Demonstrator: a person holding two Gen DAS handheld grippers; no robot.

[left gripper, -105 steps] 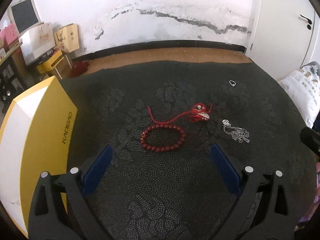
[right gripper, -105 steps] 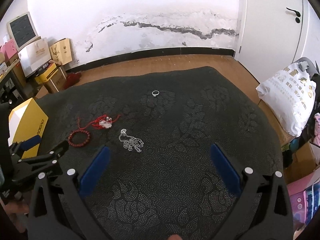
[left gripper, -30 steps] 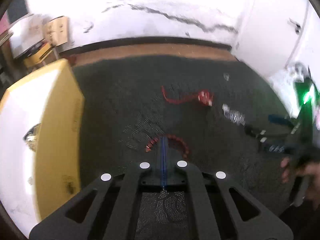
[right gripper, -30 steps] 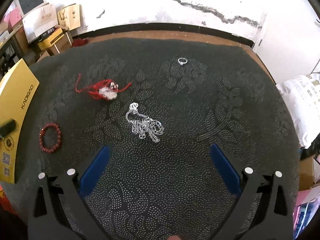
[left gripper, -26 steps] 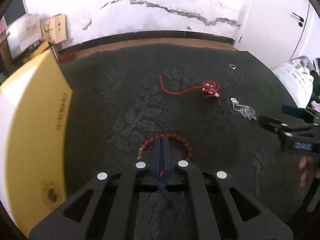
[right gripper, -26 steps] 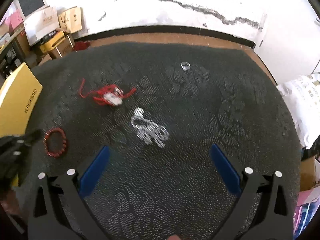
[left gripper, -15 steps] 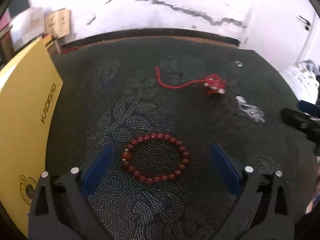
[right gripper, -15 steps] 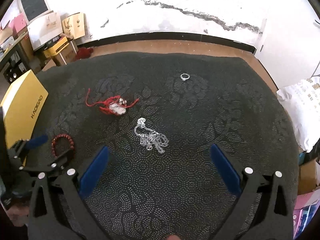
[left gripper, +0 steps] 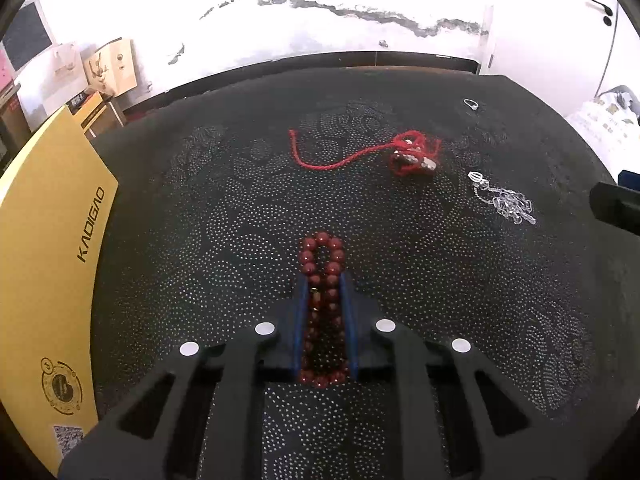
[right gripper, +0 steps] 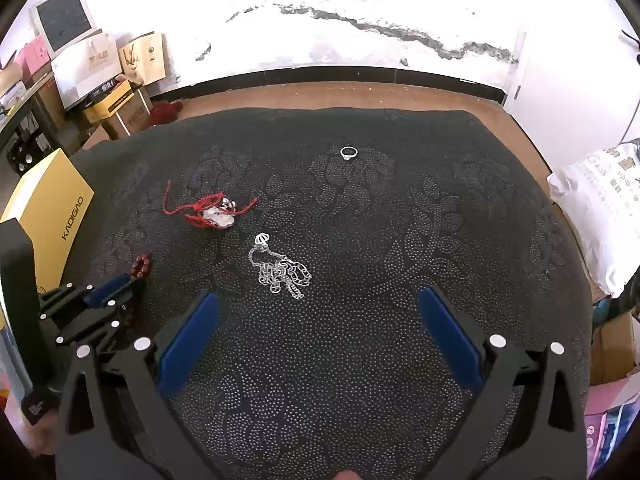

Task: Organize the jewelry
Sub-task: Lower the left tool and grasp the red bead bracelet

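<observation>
The left tongs [left gripper: 325,280] pinched the red bead bracelet [left gripper: 322,256] flat, seemingly against the dark patterned cloth [right gripper: 360,360]; the right tongs [right gripper: 318,332] gaped wide near the silver chain [right gripper: 280,270].

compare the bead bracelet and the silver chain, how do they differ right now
The bead bracelet is dark red with round beads; the silver chain is fine pale metal links. The bracelet is squeezed into a narrow loop between the left tool's pads; the chain lies loose in a tangled heap, untouched, ahead of the open right tool. Both sit on the dark patterned cloth.
</observation>
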